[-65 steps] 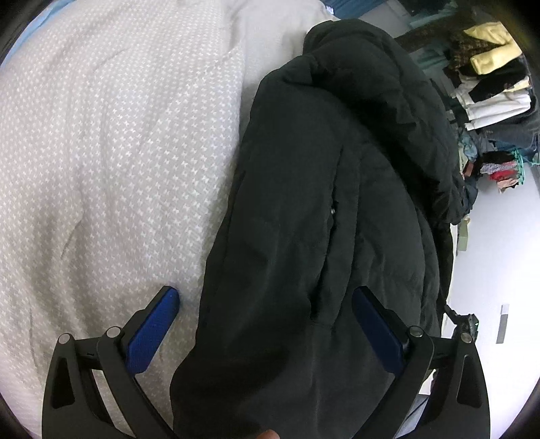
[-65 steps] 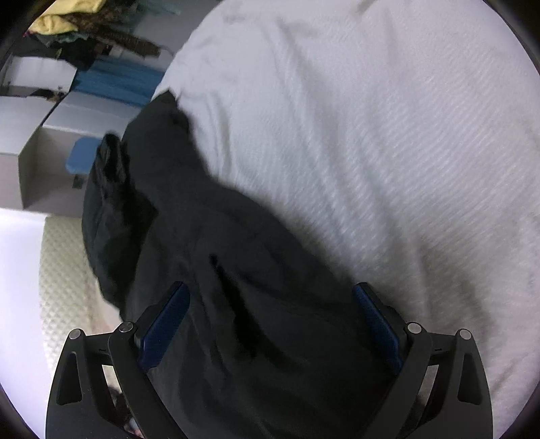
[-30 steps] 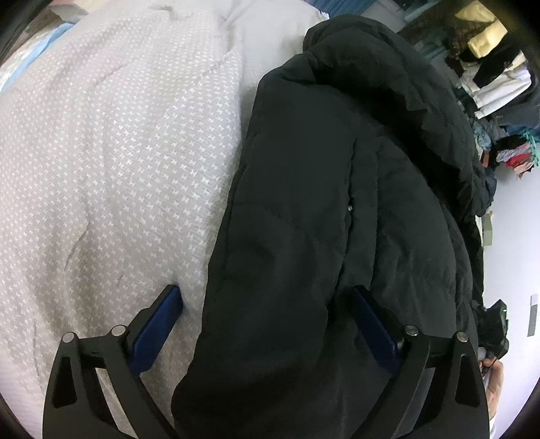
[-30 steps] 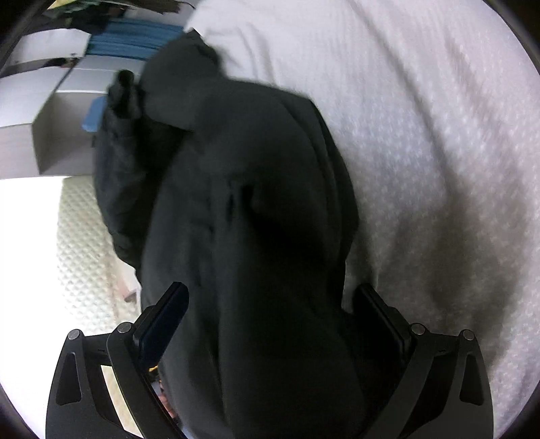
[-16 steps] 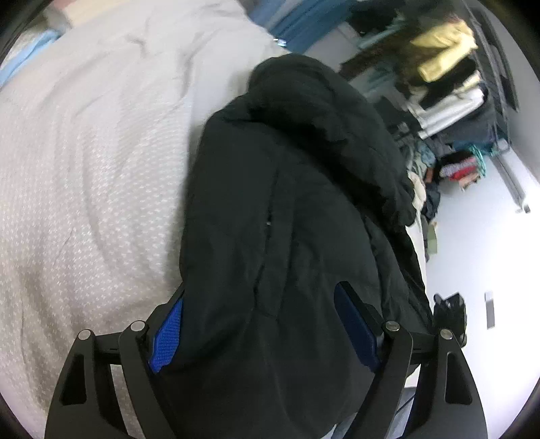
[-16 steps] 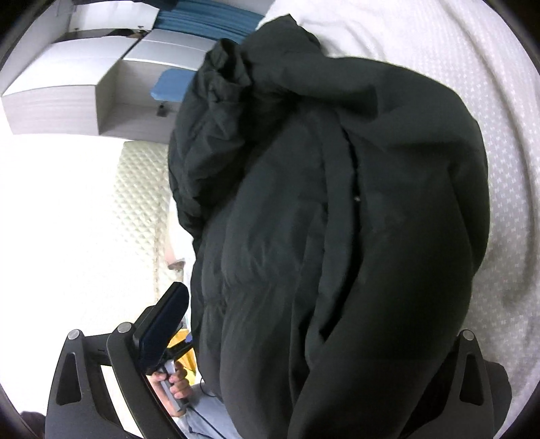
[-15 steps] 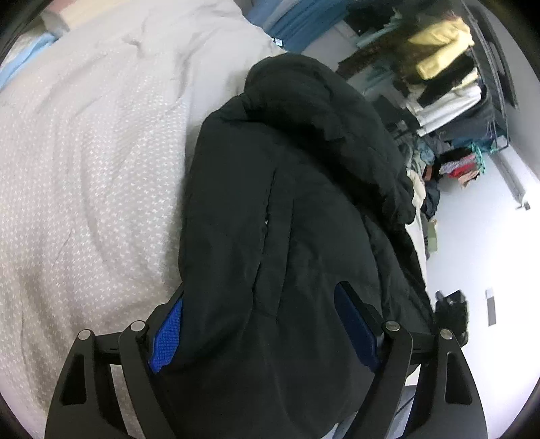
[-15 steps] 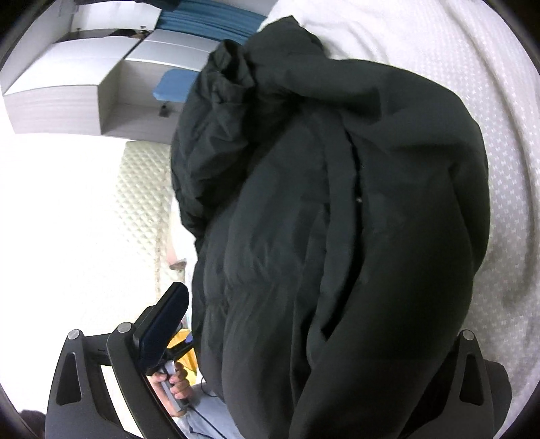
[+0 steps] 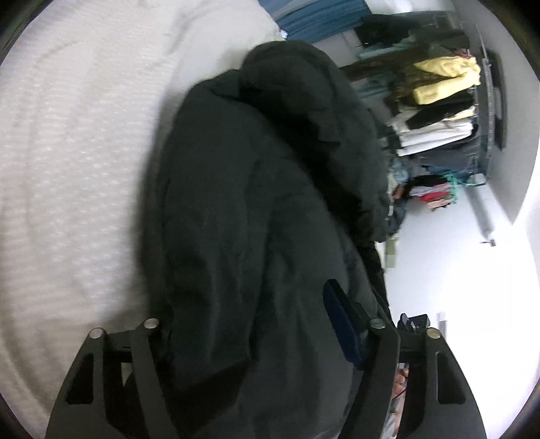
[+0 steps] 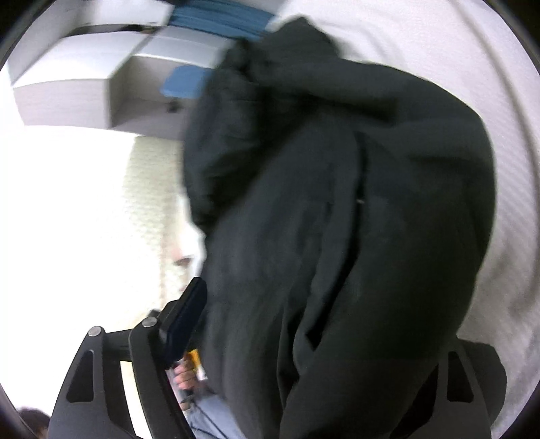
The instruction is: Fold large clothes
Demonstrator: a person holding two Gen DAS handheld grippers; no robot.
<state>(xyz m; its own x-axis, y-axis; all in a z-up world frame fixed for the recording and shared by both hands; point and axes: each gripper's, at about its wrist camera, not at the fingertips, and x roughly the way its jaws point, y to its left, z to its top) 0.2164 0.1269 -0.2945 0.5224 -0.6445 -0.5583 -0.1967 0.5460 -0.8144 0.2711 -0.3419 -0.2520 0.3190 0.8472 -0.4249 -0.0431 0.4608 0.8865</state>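
A large black padded jacket (image 9: 256, 209) lies bunched lengthwise on the white bed (image 9: 74, 162); it also fills the right wrist view (image 10: 337, 216). My left gripper (image 9: 249, 324) straddles the jacket's near end: the right blue pad (image 9: 341, 320) shows, the left one is buried in the fabric. My right gripper (image 10: 303, 324) holds the jacket's near end lifted off the bed; its left pad (image 10: 184, 320) shows, the right one is hidden under cloth. Both views are blurred.
A clothes rack with yellow, white and dark garments (image 9: 438, 101) stands beyond the bed's right side. Grey cabinets (image 10: 84, 77) and a blue stack (image 10: 216, 17) lie past the bed. The person's hand (image 10: 185, 375) shows below.
Both grippers closed in on the jacket's near end and lifted it. The jacket now hangs bunched between them, and the bed has dropped away in the right wrist view.
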